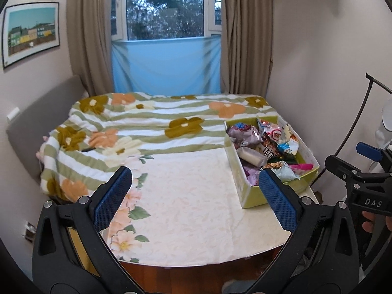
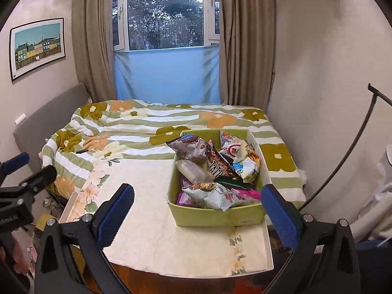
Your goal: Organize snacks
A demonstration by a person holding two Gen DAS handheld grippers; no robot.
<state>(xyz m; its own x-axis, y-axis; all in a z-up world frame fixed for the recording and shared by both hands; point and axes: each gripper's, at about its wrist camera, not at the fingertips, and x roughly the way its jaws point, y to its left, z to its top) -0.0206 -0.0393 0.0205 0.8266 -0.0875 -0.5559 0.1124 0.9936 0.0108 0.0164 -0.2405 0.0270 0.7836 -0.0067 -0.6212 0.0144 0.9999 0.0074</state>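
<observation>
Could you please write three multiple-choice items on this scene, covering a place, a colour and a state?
1. Where do the snack packets lie?
A. In the box
B. Scattered on the blanket
C. On the windowsill

2. What colour is the box?
A. Red
B. Yellow-green
C. Black

3. How does the left hand-held gripper stand?
A. Shut on a packet
B. Shut on the box
C. Open, holding nothing

Answers:
1 A, the packets are piled inside the box on the table.
2 B, its outer wall is yellow-green.
3 C, its blue pads stand wide apart with only the tabletop between them.
</observation>
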